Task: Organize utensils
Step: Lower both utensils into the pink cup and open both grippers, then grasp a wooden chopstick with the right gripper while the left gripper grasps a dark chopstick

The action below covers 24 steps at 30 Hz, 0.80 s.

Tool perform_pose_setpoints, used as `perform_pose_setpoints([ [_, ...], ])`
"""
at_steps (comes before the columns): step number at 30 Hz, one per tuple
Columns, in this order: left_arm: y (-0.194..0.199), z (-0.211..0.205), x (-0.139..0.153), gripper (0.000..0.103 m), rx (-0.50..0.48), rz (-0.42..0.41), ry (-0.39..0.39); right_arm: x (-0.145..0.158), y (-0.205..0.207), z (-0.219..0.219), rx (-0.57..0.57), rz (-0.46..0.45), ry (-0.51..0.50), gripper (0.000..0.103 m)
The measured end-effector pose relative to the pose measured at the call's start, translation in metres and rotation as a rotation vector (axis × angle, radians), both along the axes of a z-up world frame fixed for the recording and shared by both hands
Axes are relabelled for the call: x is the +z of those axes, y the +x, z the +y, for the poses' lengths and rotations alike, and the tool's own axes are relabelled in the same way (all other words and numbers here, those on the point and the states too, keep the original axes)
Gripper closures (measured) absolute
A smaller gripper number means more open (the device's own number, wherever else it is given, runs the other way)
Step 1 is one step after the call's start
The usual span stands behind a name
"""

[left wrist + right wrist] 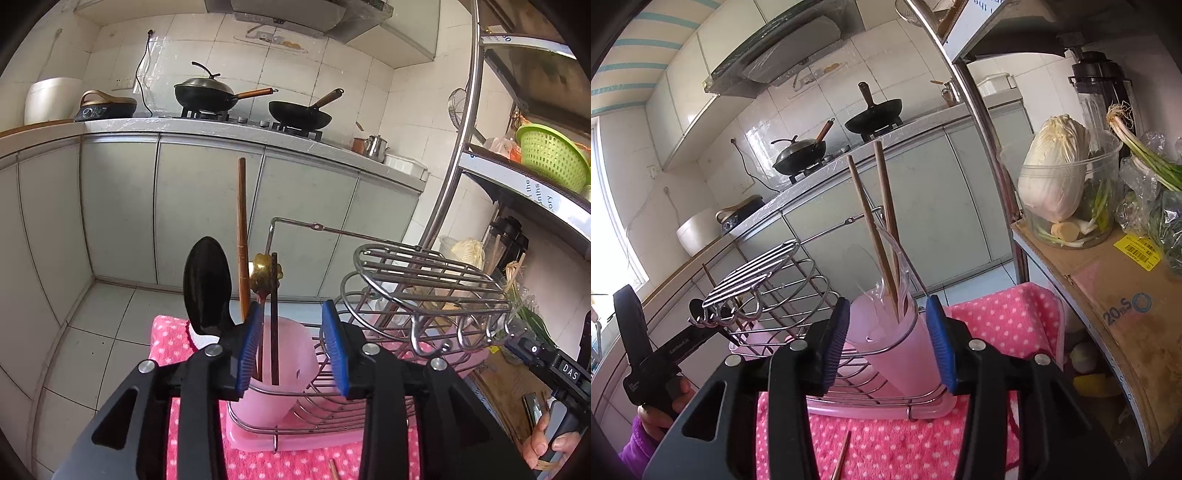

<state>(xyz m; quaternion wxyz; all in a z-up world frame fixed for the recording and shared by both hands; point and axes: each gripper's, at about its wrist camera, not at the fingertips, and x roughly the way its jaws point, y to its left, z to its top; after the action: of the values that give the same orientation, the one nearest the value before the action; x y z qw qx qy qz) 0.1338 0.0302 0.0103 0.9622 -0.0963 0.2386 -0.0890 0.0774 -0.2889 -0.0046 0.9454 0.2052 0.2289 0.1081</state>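
Observation:
My left gripper [295, 350] is open, its blue pads [247, 350] either side of a pink cup [291, 354] in a wire dish rack [388, 306]. That cup holds a black spoon [207, 284], a wooden handle [242, 229], a brass spoon [262, 273] and dark chopsticks [274, 317]. My right gripper [892, 343] is open and empty, its pads flanking another pink cup [901, 347] that holds two wooden chopsticks [875, 229] and clear plastic spoons [897, 258]. One loose chopstick [842, 454] lies on the pink dotted towel [997, 325]; its end also shows in the left wrist view [333, 469].
The rack stands in a pink tray [879, 410] on the towel. A steel shelf post [982, 110] rises at the right, with a cardboard box [1108, 295] and a tub of cabbage [1056, 173]. Grey cabinets [207, 206] and a stove with woks [207, 92] lie beyond.

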Motion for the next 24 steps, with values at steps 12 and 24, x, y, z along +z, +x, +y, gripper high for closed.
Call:
perform_pose_setpoints([
  [12, -0.055, -0.007, -0.001, 0.063, -0.065, 0.044, 0.001, -0.024, -0.040, 0.006, 0.053, 0.115, -0.005, 0.059],
  [24, -0.085, -0.009, -0.064, 0.063, -0.056, 0.281, 0.078, -0.088, -0.022, 0.081, 0.273, 0.437, -0.048, 0.059],
])
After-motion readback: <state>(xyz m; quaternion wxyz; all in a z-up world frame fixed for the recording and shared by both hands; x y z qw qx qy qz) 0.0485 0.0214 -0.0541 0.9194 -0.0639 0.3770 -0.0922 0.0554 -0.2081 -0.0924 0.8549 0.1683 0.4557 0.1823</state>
